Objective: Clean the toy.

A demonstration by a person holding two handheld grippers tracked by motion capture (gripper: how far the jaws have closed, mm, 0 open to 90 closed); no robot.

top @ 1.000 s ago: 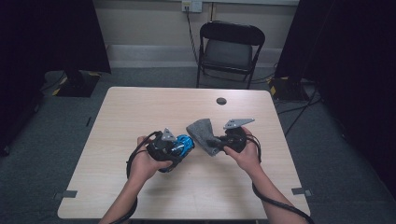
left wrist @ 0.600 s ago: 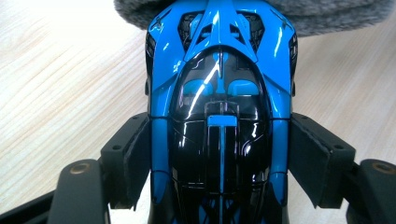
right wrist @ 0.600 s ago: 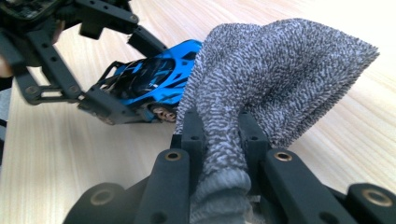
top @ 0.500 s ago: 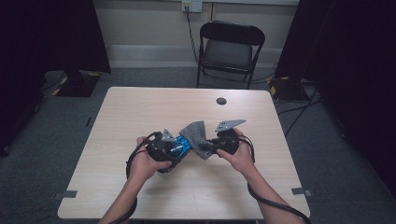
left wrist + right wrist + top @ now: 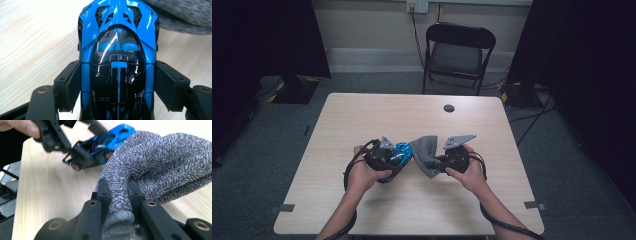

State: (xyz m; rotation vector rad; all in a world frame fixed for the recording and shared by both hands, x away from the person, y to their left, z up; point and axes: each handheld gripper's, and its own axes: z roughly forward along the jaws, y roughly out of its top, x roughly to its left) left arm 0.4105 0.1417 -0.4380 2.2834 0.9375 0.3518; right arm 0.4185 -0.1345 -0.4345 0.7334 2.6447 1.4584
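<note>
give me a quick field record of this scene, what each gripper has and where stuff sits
left gripper: shut on the blue toy car, pads on its two sides
right gripper: shut on a bunched fold of the grey cloth
car and cloth: cloth lies against the car's front end
table: light wood, a small dark round thing near its far edge
behind table: black folding chair

Near the front middle of the pale wooden bench [image 5: 362,115], the blue-and-black toy car [image 5: 399,152] sits left of the grey knitted sock [image 5: 424,152], the two touching. A small black round disc [image 5: 449,108] lies well behind them. A black folding chair [image 5: 457,52] stands beyond the bench's far edge.
</note>
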